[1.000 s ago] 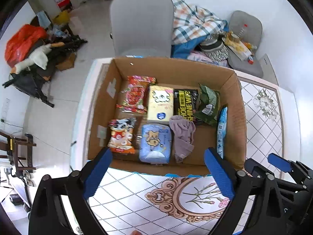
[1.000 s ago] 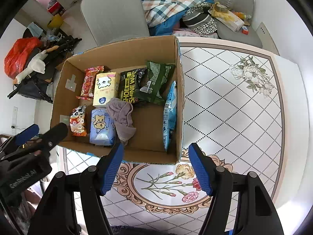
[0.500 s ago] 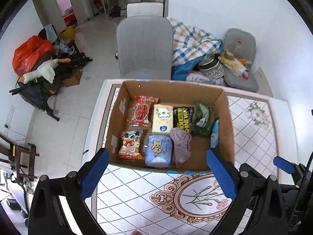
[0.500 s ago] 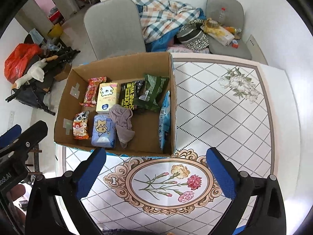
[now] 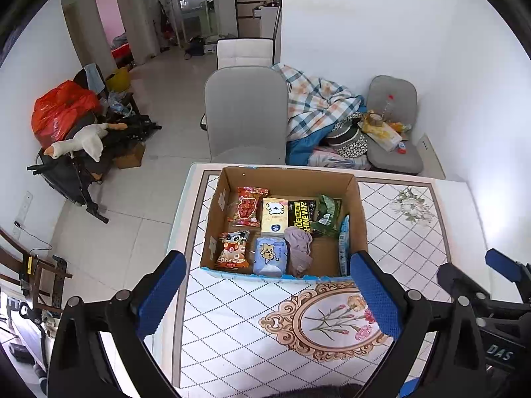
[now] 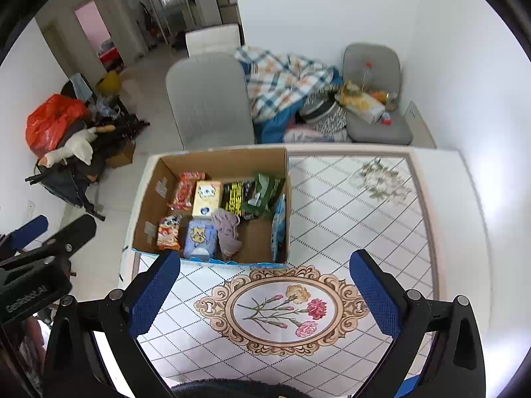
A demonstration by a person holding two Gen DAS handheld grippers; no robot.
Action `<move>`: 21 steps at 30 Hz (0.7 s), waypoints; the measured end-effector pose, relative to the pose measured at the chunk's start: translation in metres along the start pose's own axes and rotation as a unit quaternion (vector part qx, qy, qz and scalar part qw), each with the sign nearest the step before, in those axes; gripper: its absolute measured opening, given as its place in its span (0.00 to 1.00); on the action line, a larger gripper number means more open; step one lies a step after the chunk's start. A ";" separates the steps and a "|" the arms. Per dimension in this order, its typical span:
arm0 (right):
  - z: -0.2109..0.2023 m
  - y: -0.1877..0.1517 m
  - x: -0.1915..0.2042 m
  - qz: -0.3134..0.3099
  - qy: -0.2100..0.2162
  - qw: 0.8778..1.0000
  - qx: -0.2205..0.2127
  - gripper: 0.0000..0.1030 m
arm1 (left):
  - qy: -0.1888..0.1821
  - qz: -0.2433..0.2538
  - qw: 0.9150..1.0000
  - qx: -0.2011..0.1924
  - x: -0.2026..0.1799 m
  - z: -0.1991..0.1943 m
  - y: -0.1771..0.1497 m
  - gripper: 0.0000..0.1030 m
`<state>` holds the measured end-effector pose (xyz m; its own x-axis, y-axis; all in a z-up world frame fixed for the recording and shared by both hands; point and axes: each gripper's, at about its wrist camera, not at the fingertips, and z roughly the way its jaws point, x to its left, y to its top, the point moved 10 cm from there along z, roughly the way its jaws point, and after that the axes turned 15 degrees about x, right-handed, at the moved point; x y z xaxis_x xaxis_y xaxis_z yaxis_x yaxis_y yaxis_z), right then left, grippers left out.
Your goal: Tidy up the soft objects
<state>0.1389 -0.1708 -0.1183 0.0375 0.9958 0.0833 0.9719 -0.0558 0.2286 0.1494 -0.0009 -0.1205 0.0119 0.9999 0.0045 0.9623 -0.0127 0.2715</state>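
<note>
A cardboard box [image 5: 360, 209] [image 6: 146, 195] stands on the table's far left. In it lie a mauve cloth [image 5: 298, 248] [image 6: 227, 229], a blue tissue pack [image 5: 269, 255] [image 6: 197, 237], a yellow tissue pack [image 5: 274, 215] [image 6: 206, 197], red snack bags [image 5: 249, 205], a black wipes pack [image 5: 301, 217] and a green bag [image 5: 327, 214]. My left gripper [image 5: 268, 295] is open and empty, held high over the table's near side. My right gripper [image 6: 265, 293] is open and empty, also high and short of the box.
The patterned tabletop [image 6: 348, 212] stretches right of the box. A grey chair [image 5: 245, 116] stands behind the table. A plaid blanket pile [image 5: 318, 106] and a cluttered second chair [image 5: 391, 122] are at the back right. Bags and a toy goose [image 5: 79, 139] sit left.
Both grippers have risen and pulled back from the box, so it looks smaller and farther. The right gripper's jaws have spread wider. The box contents have not moved.
</note>
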 end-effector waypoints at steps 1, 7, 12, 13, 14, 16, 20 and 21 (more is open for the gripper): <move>-0.010 -0.002 0.001 -0.003 0.000 1.000 -0.007 1.00 | 0.000 0.000 1.000 0.000 0.000 -0.006 -0.002 0.99; -0.053 -0.012 0.002 -0.001 -0.006 0.999 -0.034 1.00 | -0.009 0.009 1.000 -0.014 -0.008 -0.037 -0.013 0.99; -0.076 -0.018 -0.001 0.003 -0.013 0.999 -0.048 1.00 | -0.009 0.012 1.000 -0.018 -0.009 -0.051 -0.020 0.99; -0.079 -0.019 -0.002 0.005 -0.015 0.999 -0.050 1.00 | -0.011 0.012 1.000 -0.019 -0.009 -0.053 -0.022 0.99; -0.082 -0.019 -0.003 0.005 -0.016 0.999 -0.051 1.00 | -0.008 0.011 1.000 -0.020 -0.007 -0.053 -0.021 0.99; -0.088 -0.021 -0.006 0.008 -0.017 0.998 -0.054 1.00 | 0.000 0.009 1.000 -0.020 -0.006 -0.056 -0.022 0.99; -0.094 -0.023 -0.008 0.011 -0.017 0.998 -0.058 1.00 | 0.001 0.003 1.000 -0.026 -0.005 -0.058 -0.022 0.99; -0.094 -0.024 -0.009 0.011 -0.017 0.998 -0.058 1.00 | 0.001 0.003 1.000 -0.026 -0.005 -0.058 -0.022 0.99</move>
<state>0.0938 -0.1850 -0.0334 0.0691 0.9960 0.0563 0.9371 -0.0842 0.3387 0.1119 -0.0053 -0.0703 0.0165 0.9998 0.0078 0.9465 -0.0181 0.3221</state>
